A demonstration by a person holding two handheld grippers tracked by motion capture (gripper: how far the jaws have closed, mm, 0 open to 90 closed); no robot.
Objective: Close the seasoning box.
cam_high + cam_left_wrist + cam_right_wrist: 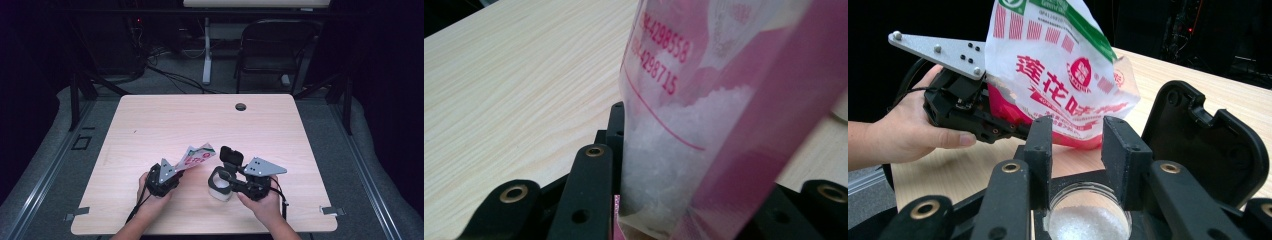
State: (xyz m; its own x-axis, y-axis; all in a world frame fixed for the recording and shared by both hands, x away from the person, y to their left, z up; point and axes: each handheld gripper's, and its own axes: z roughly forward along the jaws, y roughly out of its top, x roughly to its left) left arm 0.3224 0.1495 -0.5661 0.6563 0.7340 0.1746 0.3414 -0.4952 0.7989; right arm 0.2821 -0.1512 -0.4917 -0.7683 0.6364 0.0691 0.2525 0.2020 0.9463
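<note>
L gripper [176,172] is clamping the lower end of a plastic bag [196,156] of white crystals, jaws partway closed w/ the bag pinched between them; the bag is tilting up and toward the R side, over the table [165,120]. In the left gripper view the crystals [664,145] are sitting low in the bag, right at the jaws. R gripper [1080,150] is standing w/ jaws about half open around a round jar [220,189] of white grains; whether the pads are pressing on it, can't tell. The jar's black flip lid [1208,130] is standing open. The jar is resting on the table, just beside the bag's raised end.
</note>
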